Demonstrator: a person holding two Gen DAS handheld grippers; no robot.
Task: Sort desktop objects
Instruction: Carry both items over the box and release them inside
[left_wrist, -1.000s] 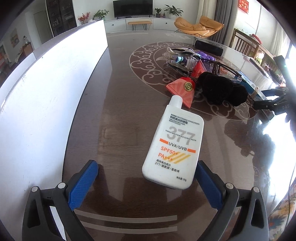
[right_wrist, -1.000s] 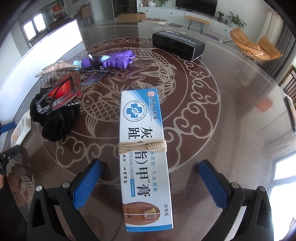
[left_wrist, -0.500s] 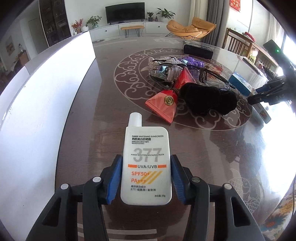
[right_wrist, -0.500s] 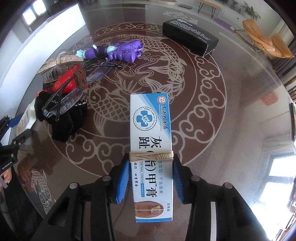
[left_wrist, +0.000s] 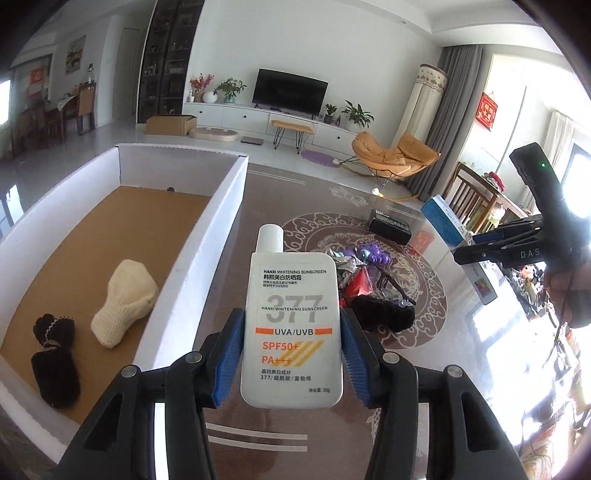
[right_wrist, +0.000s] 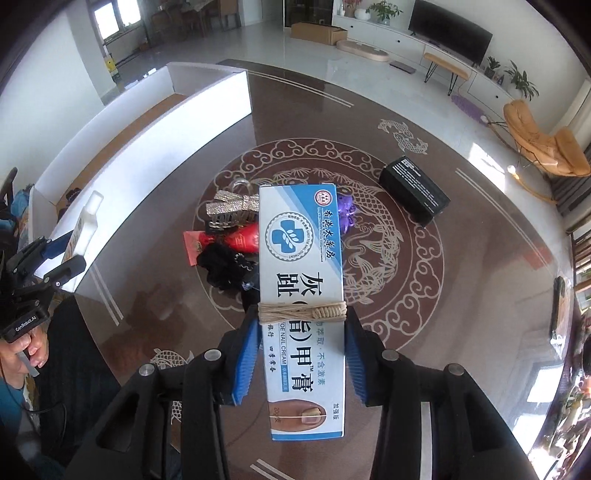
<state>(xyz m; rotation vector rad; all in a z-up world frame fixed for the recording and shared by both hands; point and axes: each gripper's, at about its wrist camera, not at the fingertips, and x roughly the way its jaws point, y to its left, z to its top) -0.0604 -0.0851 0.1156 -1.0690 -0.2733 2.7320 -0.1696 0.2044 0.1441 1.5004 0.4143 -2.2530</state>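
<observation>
My left gripper (left_wrist: 291, 354) is shut on a white sunscreen bottle (left_wrist: 291, 325) and holds it in the air above the table, beside a large white box (left_wrist: 207, 258). My right gripper (right_wrist: 301, 354) is shut on a blue and white toe nail cream box (right_wrist: 301, 280) bound with twine, held high above the table. The right gripper with its box also shows at the right of the left wrist view (left_wrist: 476, 243). The left gripper with the bottle shows at the left of the right wrist view (right_wrist: 55, 254).
The white box holds a cream knitted item (left_wrist: 125, 302) and a black one (left_wrist: 55, 354). On the table lie a black fuzzy item (right_wrist: 225, 266), a red tube (right_wrist: 242, 236), a glittery hair clip (right_wrist: 231, 208), a purple toy (right_wrist: 347, 214) and a black box (right_wrist: 413, 190).
Both grippers closed on their objects and lifted them off the table. The left one now sits high enough to see into the white box.
</observation>
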